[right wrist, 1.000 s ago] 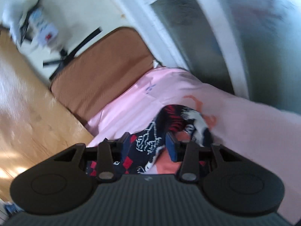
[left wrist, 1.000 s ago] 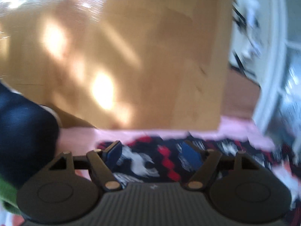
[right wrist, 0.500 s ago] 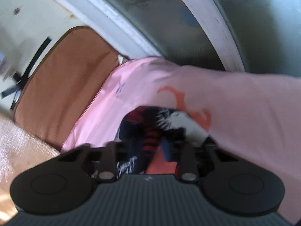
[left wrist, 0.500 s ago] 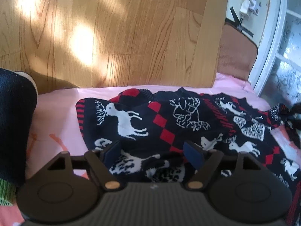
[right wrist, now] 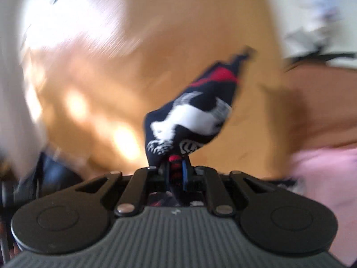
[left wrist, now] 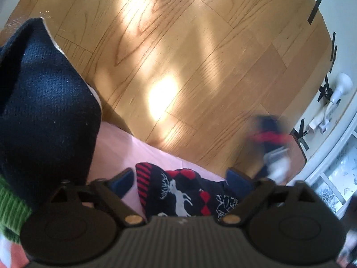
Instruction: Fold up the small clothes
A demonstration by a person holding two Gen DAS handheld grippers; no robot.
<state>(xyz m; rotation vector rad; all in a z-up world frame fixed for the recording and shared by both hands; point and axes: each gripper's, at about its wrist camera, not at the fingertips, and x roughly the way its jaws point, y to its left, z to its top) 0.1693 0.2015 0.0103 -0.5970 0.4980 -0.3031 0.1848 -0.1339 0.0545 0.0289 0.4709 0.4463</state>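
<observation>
A bulky dark navy knitted mass (left wrist: 44,111) with a green ribbed edge (left wrist: 11,210) fills the left of the left wrist view, overlapping the pink cloth (left wrist: 116,147) and hiding whatever lies beyond it; what it belongs to cannot be told. At the far right stand a white door frame (left wrist: 330,156), a white plug and cable (left wrist: 330,107) and strips of black tape (left wrist: 314,11) on the floor.

The black knitted garment with red diamonds and white reindeer (left wrist: 185,192) lies on the pink cloth, its red-striped cuff end toward the left and the rest running off to the right behind the left tool (left wrist: 180,181). That tool's jaws are opening, spread wide on either side of the knit, not pressing it.

The right tool (right wrist: 176,167) is clenched on one end of the same garment (right wrist: 189,120), which rises from the jaws up and to the right as a long, narrowing strip; both the strip and the background are heavily blurred. In the left wrist view this raised end (left wrist: 270,134) shows as a smear at right.

Underneath is a light wooden plank floor (left wrist: 178,55) with bright sun patches, and a brown mat (left wrist: 297,156) by the door frame.
</observation>
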